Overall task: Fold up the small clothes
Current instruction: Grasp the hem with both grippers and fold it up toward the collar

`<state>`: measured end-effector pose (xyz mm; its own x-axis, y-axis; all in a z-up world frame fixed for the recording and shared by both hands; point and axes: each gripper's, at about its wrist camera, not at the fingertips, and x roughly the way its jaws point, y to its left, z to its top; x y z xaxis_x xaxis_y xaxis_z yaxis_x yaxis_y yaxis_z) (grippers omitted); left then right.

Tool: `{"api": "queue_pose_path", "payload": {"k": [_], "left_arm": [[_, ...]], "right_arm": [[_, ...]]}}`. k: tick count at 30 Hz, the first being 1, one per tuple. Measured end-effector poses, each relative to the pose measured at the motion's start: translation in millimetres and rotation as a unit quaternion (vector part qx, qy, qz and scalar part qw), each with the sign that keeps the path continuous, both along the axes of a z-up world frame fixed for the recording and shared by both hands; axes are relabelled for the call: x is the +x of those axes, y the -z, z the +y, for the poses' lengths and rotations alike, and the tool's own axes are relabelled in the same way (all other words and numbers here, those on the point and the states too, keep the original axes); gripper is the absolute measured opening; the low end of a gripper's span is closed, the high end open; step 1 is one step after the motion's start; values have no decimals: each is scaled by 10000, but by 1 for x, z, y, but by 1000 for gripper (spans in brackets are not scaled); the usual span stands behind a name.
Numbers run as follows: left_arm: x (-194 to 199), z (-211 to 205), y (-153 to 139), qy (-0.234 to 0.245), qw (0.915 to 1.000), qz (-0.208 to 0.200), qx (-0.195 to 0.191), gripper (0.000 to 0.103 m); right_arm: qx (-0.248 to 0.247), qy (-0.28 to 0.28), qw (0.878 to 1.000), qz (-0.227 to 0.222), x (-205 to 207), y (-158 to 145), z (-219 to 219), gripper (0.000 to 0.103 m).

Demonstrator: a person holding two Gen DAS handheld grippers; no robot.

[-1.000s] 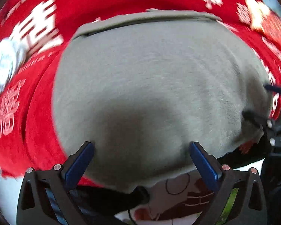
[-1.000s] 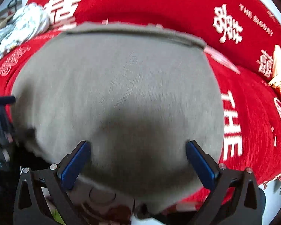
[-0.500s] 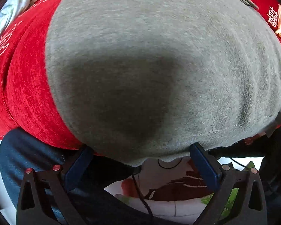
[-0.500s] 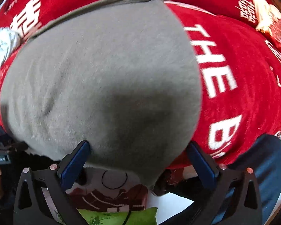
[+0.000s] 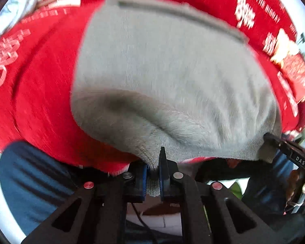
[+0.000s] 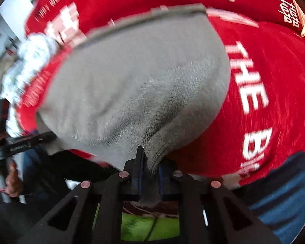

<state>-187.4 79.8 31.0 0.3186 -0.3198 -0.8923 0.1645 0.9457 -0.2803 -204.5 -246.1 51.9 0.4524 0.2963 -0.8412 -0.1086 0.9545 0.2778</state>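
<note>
The left gripper is clamped on the near ribbed hem of the grey knitted garment, a bunch of knit pinched between its 2 blue pads. The right gripper has its jaws closing, and the frames show them pressing a fold of the same hem, near the garment's other corner. The garment lies spread on a red cloth with white lettering, its far edge turned away from both cameras and its near edge hanging toward the grippers.

No container shows in either view.

Both pictures are smeared by motion, so the white characters on the red cloth are mostly unreadable; only "THE" is clear in the right wrist view. A pale crumpled fabric at the far left is too blurred to identify. The person's blue trousers are cut off by the frame's edge. What lies under the garment is hidden.
</note>
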Motion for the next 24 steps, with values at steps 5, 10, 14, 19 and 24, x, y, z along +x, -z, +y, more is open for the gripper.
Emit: {"api": "queue_pose_path", "payload": {"k": [5, 10, 14, 19, 24], "left_arm": [[19, 13, -51, -238, 9962, -792, -267, 10], [63, 18, -74, -374, 9926, -1117, -286, 10], [103, 11, -62, -432, 9944, -952, -129, 10], [119, 12, -33, -516, 9963, -638, -274, 10], [121, 27, -23, -529, 9922, -436, -1043, 58]], "right_arm": [[521, 144, 9949, -849, 16, -46, -17, 12], [897, 491, 9877, -1186, 61, -68, -22, 12], [772, 567, 9905, -983, 102, -54, -10, 12], [622, 549, 9940, -718, 125, -32, -12, 15], [974, 531, 9926, -489, 131, -23, -25, 43]]}}
